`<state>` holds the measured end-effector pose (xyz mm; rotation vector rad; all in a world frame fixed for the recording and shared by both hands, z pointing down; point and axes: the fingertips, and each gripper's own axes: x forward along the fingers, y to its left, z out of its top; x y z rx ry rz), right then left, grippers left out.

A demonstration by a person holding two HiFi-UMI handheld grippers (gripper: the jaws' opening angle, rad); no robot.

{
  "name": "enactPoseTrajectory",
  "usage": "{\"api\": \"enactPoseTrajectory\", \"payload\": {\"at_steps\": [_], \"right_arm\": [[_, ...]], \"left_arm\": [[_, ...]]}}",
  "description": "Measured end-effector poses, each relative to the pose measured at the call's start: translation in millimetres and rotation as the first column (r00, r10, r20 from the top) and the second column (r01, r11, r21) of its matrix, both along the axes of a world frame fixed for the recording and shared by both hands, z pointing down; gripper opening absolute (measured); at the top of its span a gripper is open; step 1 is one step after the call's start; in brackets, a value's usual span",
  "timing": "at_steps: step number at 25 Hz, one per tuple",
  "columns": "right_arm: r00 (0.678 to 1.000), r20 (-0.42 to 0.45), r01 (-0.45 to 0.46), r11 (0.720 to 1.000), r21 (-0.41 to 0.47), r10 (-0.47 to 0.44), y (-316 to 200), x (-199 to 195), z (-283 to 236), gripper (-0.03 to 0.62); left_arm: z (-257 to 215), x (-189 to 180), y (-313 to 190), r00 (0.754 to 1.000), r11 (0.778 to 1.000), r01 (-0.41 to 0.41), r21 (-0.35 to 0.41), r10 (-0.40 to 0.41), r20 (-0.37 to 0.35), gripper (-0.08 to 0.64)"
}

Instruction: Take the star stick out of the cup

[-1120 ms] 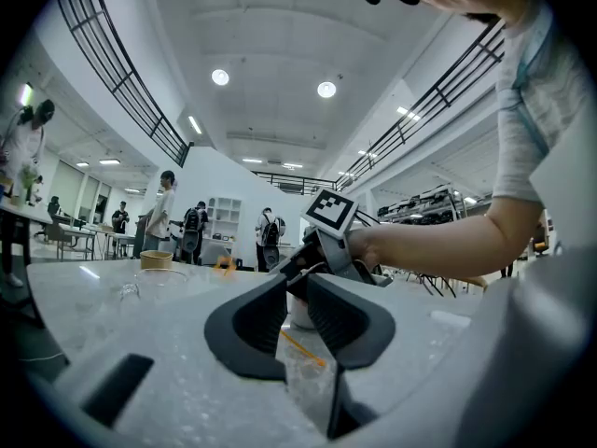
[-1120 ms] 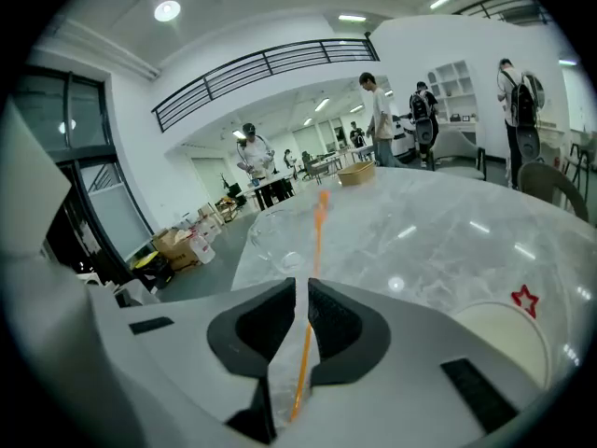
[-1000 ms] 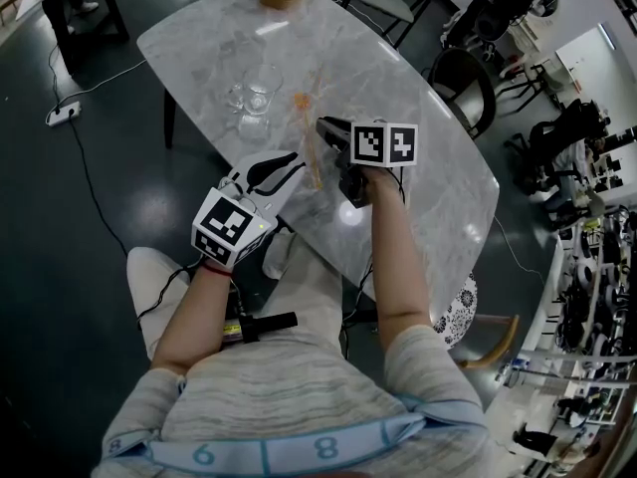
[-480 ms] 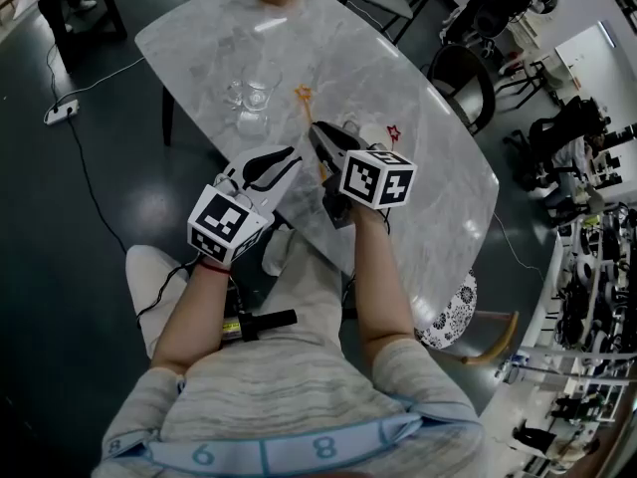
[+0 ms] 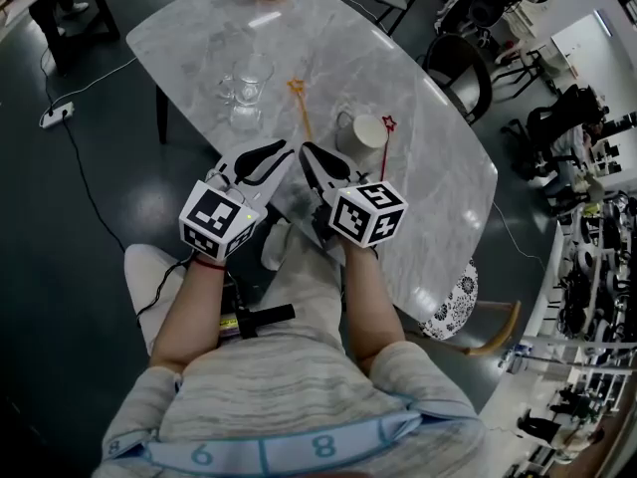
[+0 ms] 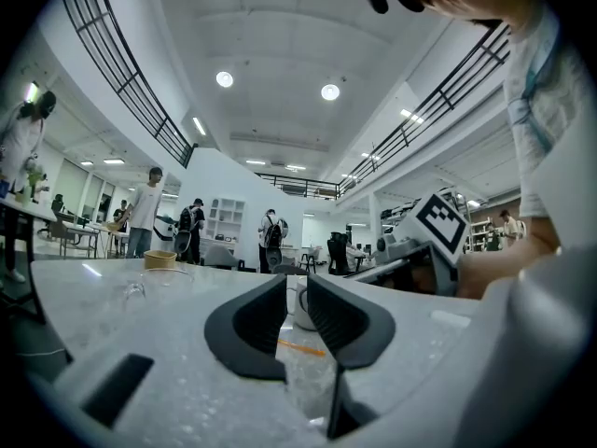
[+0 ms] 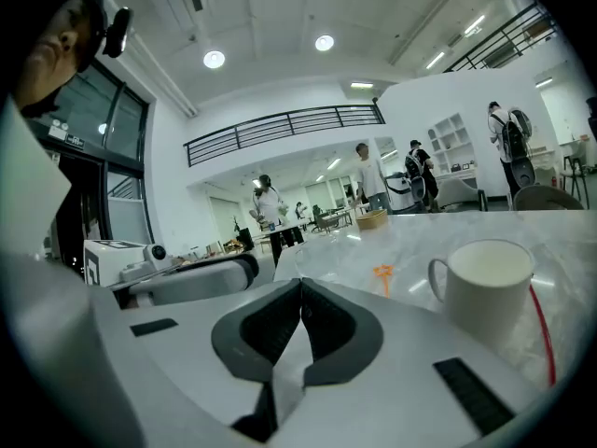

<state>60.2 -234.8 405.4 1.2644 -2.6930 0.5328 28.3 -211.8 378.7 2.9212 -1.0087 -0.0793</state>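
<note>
Orange star stick lies flat near the cup, star end farthest.

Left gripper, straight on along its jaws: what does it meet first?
Probably the orange stick, which lies flat across that line just ahead. If the jaws pass above it, the cup right behind comes first. Depth and height are hard to judge.

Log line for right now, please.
left gripper: slightly open, empty | right gripper: shut, empty | orange star stick: flat on table | red star stick: beside upright cup
</note>
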Motion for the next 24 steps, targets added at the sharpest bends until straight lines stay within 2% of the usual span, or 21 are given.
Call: {"api": "enactPoseTrajectory", "payload": {"at_steps": [13, 24], "right_arm": [[0.999, 0.032, 0.017, 0.999, -0.028, -0.016, 20, -1, 4, 0.009], [1.000, 0.021, 0.020, 0.999, -0.036, -0.019, 24, 1, 8, 0.009]], "left_arm": [[0, 0, 4, 1.000, 1.000, -0.008, -0.003, 0.008, 0.006, 0.063], [1, -1, 7, 1.000, 1.000, -0.006, 0.001, 0.006, 0.006, 0.063]]}}
